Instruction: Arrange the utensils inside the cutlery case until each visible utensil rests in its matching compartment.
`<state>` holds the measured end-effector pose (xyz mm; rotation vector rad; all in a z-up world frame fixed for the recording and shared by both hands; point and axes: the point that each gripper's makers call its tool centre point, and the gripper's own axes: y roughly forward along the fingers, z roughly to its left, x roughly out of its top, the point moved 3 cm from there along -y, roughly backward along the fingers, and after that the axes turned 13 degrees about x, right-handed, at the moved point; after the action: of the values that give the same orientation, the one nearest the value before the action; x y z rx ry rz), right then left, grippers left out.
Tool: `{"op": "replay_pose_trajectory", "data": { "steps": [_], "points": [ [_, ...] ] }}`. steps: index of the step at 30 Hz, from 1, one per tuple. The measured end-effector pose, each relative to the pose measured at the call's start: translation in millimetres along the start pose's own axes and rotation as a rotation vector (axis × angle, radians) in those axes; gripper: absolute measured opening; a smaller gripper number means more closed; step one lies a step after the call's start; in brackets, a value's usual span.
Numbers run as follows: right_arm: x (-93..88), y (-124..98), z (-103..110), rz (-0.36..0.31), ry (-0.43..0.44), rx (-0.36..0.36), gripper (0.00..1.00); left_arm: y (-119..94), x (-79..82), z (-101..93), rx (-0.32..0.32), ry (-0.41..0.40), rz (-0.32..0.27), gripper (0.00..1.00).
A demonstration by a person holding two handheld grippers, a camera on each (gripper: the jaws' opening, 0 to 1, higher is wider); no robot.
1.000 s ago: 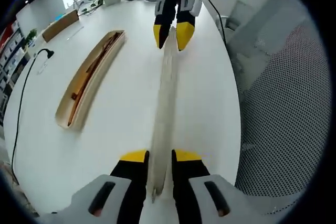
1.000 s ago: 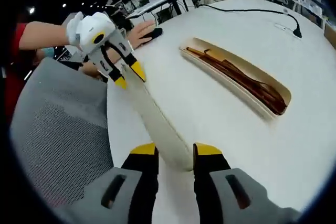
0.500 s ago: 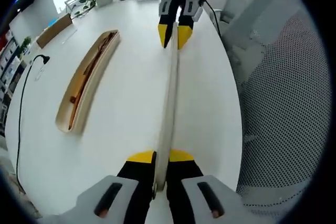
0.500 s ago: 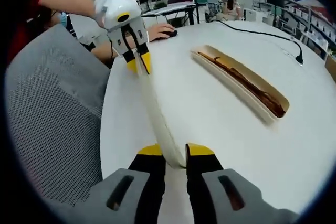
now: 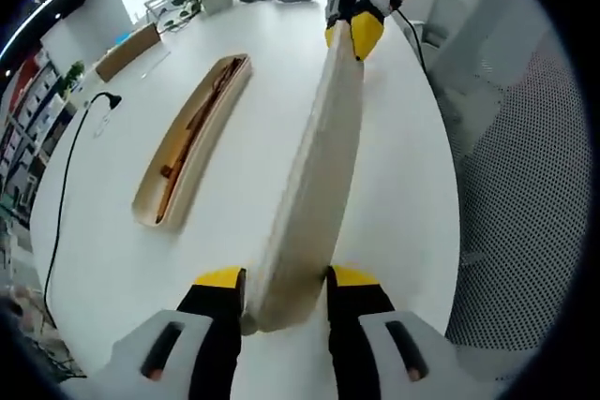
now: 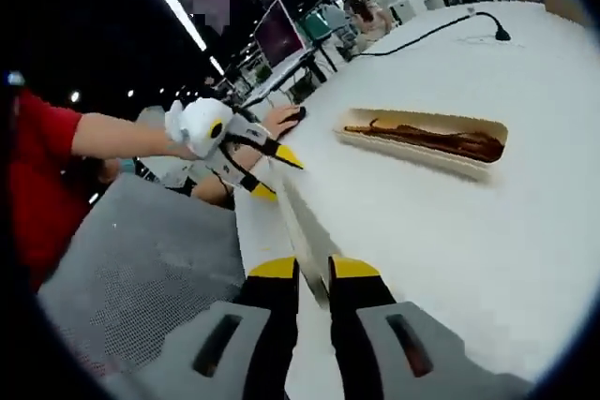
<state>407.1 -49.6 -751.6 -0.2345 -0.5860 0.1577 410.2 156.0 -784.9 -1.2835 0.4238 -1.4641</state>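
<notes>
Between both sets of yellow-tipped fingers, held above the white round worktop [image 5: 112, 222]: one long, flat, pale cream lid [image 5: 314, 185], smooth and matte, slightly bowed along its length.

Left gripper [image 5: 283, 280]: fingers closed on one end of the lid, one black-and-yellow finger against each long edge.

Right gripper [image 6: 312, 269]: fingers pressed together on the opposite end of the lid, which runs away from them as a thin edge-on strip. In the left gripper view this gripper sits at the lid's far end, a person's hand behind it.

Cutlery case [image 5: 192, 142]: beside the lid and well apart from it, lying on the worktop. Long, narrow, shallow tray, cream walls with rounded ends, open on top. Brown wooden utensils [image 6: 427, 137] lie lengthwise inside; individual pieces and compartments cannot be told apart.

Grey mesh chair [image 5: 525, 185]: on the lid's other side, off the worktop's edge.
</notes>
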Motion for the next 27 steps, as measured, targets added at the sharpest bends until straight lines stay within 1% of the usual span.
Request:
{"op": "replay_pose_trajectory", "data": {
  "steps": [2,3,4,5,6,7,8,9,10,11,12,13,14,15,16,17,19,20,21,22,23,25,27],
  "points": [
    [-2.1,1.7,-7.2,0.0,-0.007,-0.016,0.11,0.5,-0.1,1.8,-0.001,0.0,-0.011,0.37],
    [-5.0,3.5,-7.0,0.001,0.054,-0.012,0.12,0.6,-0.3,2.2,-0.001,-0.001,-0.012,0.38],
    [-6.7,4.9,-8.8,-0.012,0.157,-0.015,0.12,1.4,-0.6,4.0,-0.002,-0.01,-0.014,0.39],
    [-3.3,6.0,-11.0,-0.041,0.173,-0.002,0.12,1.9,-0.9,5.8,0.004,-0.015,-0.013,0.42],
    [-1.3,7.2,-8.5,-0.059,0.16,0.018,0.12,2.3,-0.9,7.2,0.007,-0.016,-0.015,0.44],
    [0.5,7.5,-6.5,-0.076,0.172,0.032,0.11,2.8,-1.1,8.5,0.008,-0.005,-0.024,0.46],
    [0.7,7.8,-4.9,-0.084,0.233,0.034,0.09,2.8,-0.5,8.3,0.002,0.015,-0.032,0.48],
    [6.8,7.1,-2.8,-0.123,0.279,0.067,0.07,2.3,-0.2,1.1,-0.053,0.024,-0.036,0.44],
    [27.9,5.5,2.3,-0.272,0.362,0.141,0.03,1.9,3.3,3.5,-0.044,0.027,-0.059,0.4],
    [27.2,2.2,4.1,-0.257,0.404,0.161,0.02,1.1,2.6,3.6,-0.056,0.033,-0.057,0.4],
    [25.9,1.3,-0.5,-0.242,0.379,0.121,0.02,3.0,3.6,6.8,-0.05,0.04,-0.072,0.4],
    [26.3,2.2,-0.5,-0.24,0.439,0.129,0.02,3.5,4.0,9.0,-0.052,0.026,-0.069,0.4],
    [25.1,2.3,-0.8,-0.229,0.469,0.13,0.02,5.1,3.3,8.0,-0.061,-0.004,-0.058,0.4],
    [22.9,5.2,4.9,-0.238,0.456,0.122,0.02,5.7,3.6,9.5,-0.064,-0.005,-0.057,0.41],
    [23.8,6.6,9.2,-0.237,0.414,0.124,0.02,6.3,4.4,10.0,-0.064,-0.018,-0.052,0.41],
    [20.6,9.5,17.3,-0.234,0.399,0.113,0.02,6.4,4.8,10.6,-0.063,-0.019,-0.051,0.42],
    [19.0,13.0,26.1,-0.251,0.471,0.119,0.01,7.6,4.5,10.7,-0.07,-0.016,-0.055,0.42],
    [18.7,14.0,28.0,-0.256,0.47,0.112,0.01,7.5,4.9,10.2,-0.071,-0.016,-0.056,0.42],
    [22.9,13.8,20.7,-0.251,0.478,0.118,0.01,7.4,5.4,9.9,-0.069,-0.019,-0.057,0.42],
    [22.8,15.5,22.9,-0.246,0.468,0.113,0.01,8.1,5.9,9.0,-0.068,-0.017,-0.059,0.42],
    [25.9,15.2,16.6,-0.245,0.469,0.113,0.01,8.2,6.7,9.0,-0.068,-0.01,-0.065,0.42],
    [30.0,15.7,12.0,-0.251,0.494,0.113,0.01,8.7,8.6,8.6,-0.063,0.011,-0.076,0.43],
    [35.0,15.8,10.8,-0.26,0.49,0.118,0.01,8.6,9.0,9.3,-0.069,0.027,-0.086,0.43]
  ]
}}
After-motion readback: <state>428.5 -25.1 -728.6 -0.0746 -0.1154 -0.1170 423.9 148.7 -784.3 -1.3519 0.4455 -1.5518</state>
